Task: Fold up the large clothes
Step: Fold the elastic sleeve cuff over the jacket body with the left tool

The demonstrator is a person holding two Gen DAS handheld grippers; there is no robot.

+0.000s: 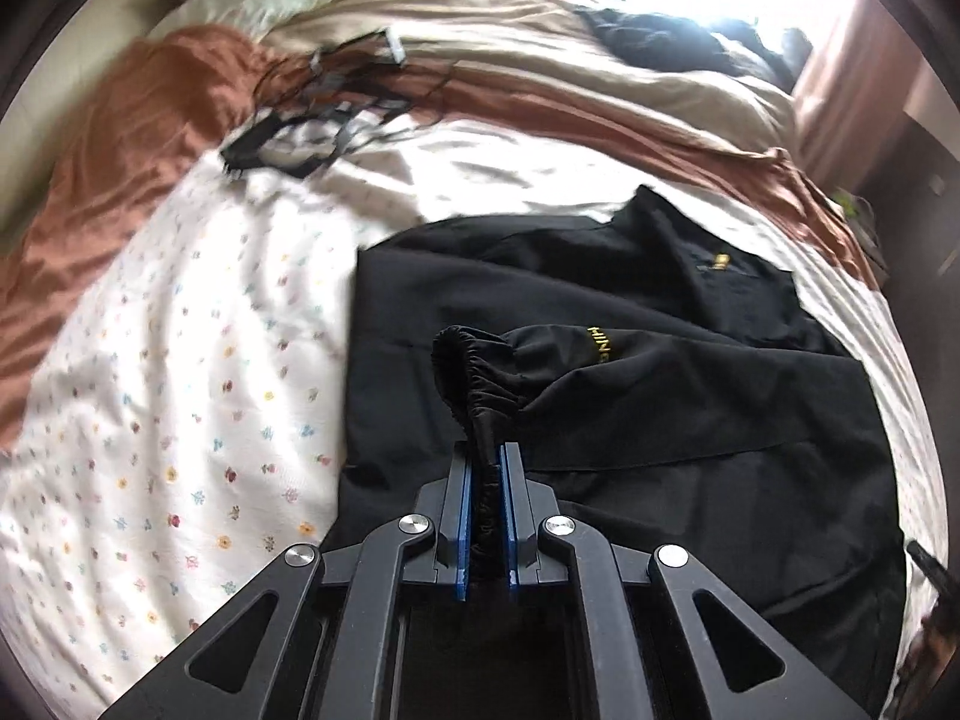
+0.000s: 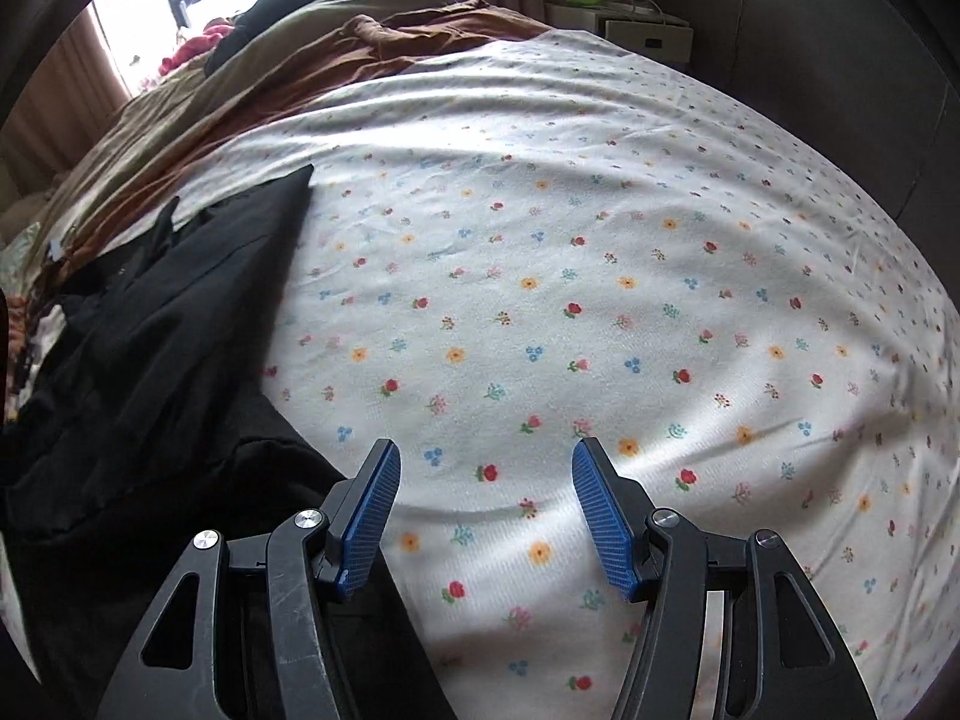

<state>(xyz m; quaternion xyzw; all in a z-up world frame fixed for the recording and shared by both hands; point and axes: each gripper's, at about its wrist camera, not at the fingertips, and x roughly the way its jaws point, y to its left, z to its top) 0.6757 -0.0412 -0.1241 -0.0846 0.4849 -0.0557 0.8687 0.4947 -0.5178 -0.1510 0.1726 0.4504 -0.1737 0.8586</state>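
Observation:
A black jacket (image 1: 630,312) with small yellow lettering lies spread on the flowered bed sheet (image 1: 180,372). My left gripper (image 1: 486,450) is shut on the jacket's elastic sleeve cuff (image 1: 480,372) and holds it lifted above the jacket body. In the right wrist view the jacket (image 2: 150,330) lies at the left on the sheet (image 2: 600,276). My right gripper (image 2: 485,456) is open and empty, hovering over the bare sheet just right of the jacket's edge.
A rumpled brown and beige duvet (image 1: 480,60) lies along the far side of the bed, with tangled black straps (image 1: 312,114) and another dark garment (image 1: 678,42) on it. A bedside cabinet (image 2: 630,24) stands beyond the bed's far corner.

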